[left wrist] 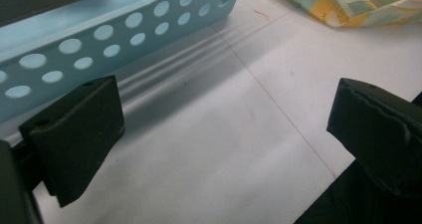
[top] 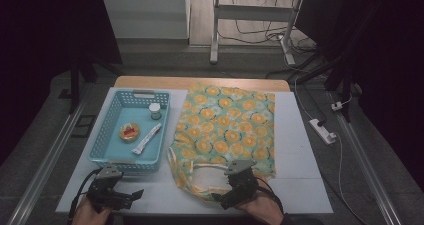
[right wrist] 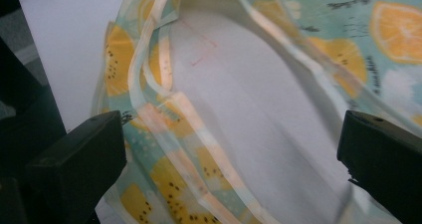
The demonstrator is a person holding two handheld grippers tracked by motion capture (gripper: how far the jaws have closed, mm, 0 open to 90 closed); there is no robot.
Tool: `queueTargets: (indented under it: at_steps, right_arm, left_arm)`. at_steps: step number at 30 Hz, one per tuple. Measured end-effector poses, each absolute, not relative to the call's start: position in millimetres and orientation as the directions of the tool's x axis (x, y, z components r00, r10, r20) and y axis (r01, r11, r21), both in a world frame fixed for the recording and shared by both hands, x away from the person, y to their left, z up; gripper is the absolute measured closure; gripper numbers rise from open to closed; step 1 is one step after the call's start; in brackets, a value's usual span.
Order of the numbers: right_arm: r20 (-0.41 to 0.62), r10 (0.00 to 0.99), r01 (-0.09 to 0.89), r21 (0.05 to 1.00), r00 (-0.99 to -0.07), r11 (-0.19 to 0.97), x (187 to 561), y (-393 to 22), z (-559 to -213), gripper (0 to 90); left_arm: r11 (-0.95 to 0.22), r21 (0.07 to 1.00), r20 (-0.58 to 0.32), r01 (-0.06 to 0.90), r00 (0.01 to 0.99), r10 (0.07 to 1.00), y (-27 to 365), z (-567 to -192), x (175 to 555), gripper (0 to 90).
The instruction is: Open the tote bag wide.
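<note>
On the white table (top: 300,150), a blue basket (top: 112,112) sits left of an orange-print bag (top: 230,125). Near them, the left gripper (top: 131,194) and right gripper (top: 227,192) are both wide open, holding nothing.

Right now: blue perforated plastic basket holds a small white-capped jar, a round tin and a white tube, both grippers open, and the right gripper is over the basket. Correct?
One error. The right gripper is over the handle loop of the orange-slice print fabric bag, not the blue perforated plastic basket; the high view and right gripper view show it. The left gripper is open too, and the small white-capped jar, round tin and white tube are in the basket.
</note>
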State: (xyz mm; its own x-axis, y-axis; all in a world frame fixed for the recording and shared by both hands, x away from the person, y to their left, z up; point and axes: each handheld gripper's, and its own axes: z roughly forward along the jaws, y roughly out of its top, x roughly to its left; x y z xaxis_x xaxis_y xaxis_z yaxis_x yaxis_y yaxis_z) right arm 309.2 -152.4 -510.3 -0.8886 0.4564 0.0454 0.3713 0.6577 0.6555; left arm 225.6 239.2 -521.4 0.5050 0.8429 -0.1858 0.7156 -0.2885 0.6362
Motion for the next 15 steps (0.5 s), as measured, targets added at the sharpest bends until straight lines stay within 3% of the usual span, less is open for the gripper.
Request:
queueTargets:
  at_steps: [3, 7, 9, 10, 11, 13, 15]
  right_arm:
    - [0.038, 0.435, 0.356, 0.641, -0.900, 0.680, 309, -147, -515, 0.1]
    - [0.036, 0.409, 0.340, 0.625, -0.912, 0.702, 307, -143, -519, 7.1]
    - [0.041, 0.380, 0.322, 0.620, -0.924, 0.716, 305, -141, -520, 19.2]
    - [0.041, 0.380, 0.322, 0.620, -0.924, 0.716, 305, -141, -520, 19.2]
    - [0.047, 0.361, 0.312, 0.615, -0.931, 0.724, 305, -141, -521, 30.3]
    - [0.051, 0.348, 0.305, 0.608, -0.936, 0.733, 305, -141, -521, 35.3]
    - [-0.010, 0.339, 0.266, 0.600, -0.941, 0.754, 304, -142, -519, 54.1]
  left_arm:
    - [-0.289, 0.636, -0.186, 0.715, 0.506, 0.842, 239, -521, 226, 1.4]
    - [-0.292, 0.635, -0.185, 0.715, 0.508, 0.842, 239, -521, 226, 1.5]
    - [-0.293, 0.634, -0.184, 0.716, 0.508, 0.842, 239, -521, 226, 1.6]
    - [-0.293, 0.634, -0.184, 0.716, 0.508, 0.842, 239, -521, 226, 1.6]
    - [-0.294, 0.633, -0.184, 0.716, 0.508, 0.842, 239, -521, 226, 1.7]
    - [-0.294, 0.632, -0.183, 0.717, 0.507, 0.842, 239, -522, 226, 1.7]
    - [-0.294, 0.632, -0.184, 0.717, 0.507, 0.842, 239, -522, 226, 1.8]
